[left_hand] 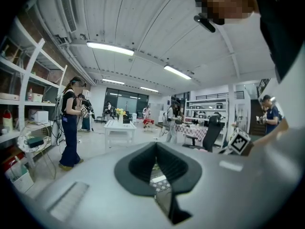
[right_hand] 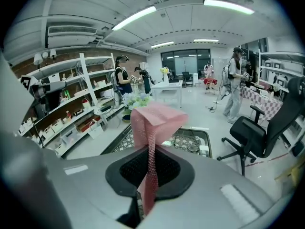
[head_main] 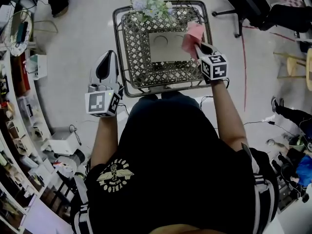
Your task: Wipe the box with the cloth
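In the head view, the right hand-held gripper [head_main: 197, 45] is pinching the pink cloth [head_main: 192, 34] over the right end of the box [head_main: 165, 47], which is lying in the wire basket [head_main: 118, 43], probably lining up a wipe. In the left gripper view, the left hand-held gripper [left_hand: 154, 149] is sitting closed and empty, pointing off across the room, out of the way. In the right gripper view, the cloth is standing folded between the clamped jaws, above the basket.

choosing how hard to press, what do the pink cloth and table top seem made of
Pink cloth: soft matte fabric, likely waffle weave; fine grid texture, limp folds. Table top: probably dark painted metal; open lattice inside a tube rim.
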### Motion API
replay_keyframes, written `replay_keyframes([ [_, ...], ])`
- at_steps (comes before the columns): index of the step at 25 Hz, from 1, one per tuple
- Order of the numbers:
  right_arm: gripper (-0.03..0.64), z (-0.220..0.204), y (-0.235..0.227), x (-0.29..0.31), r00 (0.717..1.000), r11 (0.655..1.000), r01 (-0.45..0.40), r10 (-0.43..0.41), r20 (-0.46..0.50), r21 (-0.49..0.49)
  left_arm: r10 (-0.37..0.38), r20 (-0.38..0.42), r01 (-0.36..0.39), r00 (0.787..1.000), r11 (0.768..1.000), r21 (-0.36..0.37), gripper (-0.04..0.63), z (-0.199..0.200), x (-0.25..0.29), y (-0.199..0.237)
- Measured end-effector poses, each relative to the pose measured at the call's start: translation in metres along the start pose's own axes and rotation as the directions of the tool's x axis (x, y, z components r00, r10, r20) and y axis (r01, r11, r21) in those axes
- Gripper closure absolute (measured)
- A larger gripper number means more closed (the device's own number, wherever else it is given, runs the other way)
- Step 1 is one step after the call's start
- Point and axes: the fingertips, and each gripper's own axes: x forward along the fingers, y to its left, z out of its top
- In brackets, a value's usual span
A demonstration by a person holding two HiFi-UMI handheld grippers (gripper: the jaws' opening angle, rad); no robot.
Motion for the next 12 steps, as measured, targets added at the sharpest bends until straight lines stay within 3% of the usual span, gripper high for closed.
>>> replay_keyframes([
  [7, 0.595, 0.019, 0.039, 0.055, 0.994, 0.993, -0.108, 0.106, -0.028, -0.049, 0.075, -0.015, -0.075, 0.997, 0.997, -0.011, 0.595, -0.008, -0.01, 0.027],
  [12, 0.595, 0.008, 0.058, 0.102, 0.984, 0.986, -0.157, 0.15, -0.098, -0.061, 0.129, -0.034, -0.13, 0.991, 0.991, -0.021, 0.595, -0.017, -0.019, 0.043],
])
